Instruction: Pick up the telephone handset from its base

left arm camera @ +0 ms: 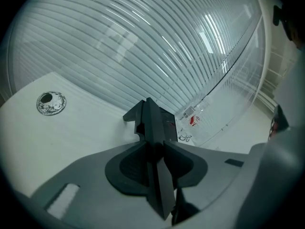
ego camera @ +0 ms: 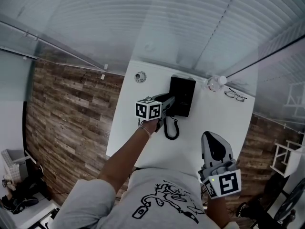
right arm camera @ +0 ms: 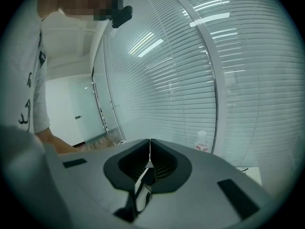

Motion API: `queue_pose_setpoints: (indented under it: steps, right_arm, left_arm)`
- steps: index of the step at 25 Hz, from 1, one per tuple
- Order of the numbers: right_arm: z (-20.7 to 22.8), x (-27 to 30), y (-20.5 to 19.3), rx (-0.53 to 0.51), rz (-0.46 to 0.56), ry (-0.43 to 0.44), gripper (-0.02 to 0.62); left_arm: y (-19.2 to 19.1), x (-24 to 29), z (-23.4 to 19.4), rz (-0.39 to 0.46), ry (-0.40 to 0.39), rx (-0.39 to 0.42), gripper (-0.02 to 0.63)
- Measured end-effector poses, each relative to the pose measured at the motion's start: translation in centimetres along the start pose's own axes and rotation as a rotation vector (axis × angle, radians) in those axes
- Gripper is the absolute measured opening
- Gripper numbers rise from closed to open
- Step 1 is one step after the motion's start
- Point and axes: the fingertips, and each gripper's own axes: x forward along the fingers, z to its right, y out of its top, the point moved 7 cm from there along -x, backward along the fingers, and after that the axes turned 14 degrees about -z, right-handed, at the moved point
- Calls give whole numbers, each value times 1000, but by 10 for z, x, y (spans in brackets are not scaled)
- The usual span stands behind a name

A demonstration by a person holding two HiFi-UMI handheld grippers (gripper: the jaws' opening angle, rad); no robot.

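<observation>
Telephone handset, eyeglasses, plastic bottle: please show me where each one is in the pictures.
telephone handset [left arm camera: 150, 120], left gripper view, on its dark upper end.
eyeglasses [ego camera: 235, 96], head view, on the middle of the frame.
plastic bottle [ego camera: 216, 83], head view, on its clear body.

No word or number can be read anywhere. The cubes on the left gripper [ego camera: 167, 103] and the right gripper [ego camera: 212, 142] carry only black-and-white square marker patterns, with no letters or digits. The clear bottle [ego camera: 217, 82] at the far edge of the white table [ego camera: 217, 120], near its right corner, has a label with red print that is too small to make out. The black print on the person's grey shirt [ego camera: 159, 202] is a drawing with no legible lettering.
</observation>
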Motion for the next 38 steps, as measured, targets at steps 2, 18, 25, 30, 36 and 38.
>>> queue_pose_setpoints:
  steps: [2,18,25,30,36,38]
  right_arm:
    - [-2,-1,0,-2,5,0,6]
    - [-6,-8,1,-2,24,0,6]
    - [-10,-22,4,-24,52,-13,6]
    - [-15,-38,9,-43,85,-27,6]
    - [-22,-62,17,-67,122,-52,6]
    - [-25,-70,18,-79,136,-58,6]
  left_arm:
    - [0,-1,0,-4,-4,-10,107]
    - [-3,-23,12,8,-34,3,67]
    - [0,-52,44,82,-44,53,67]
    - [1,-83,81,146,-58,114,67]
    - [0,-128,134,227,-88,197,67]
    - [-2,-141,150,255,-104,217,67]
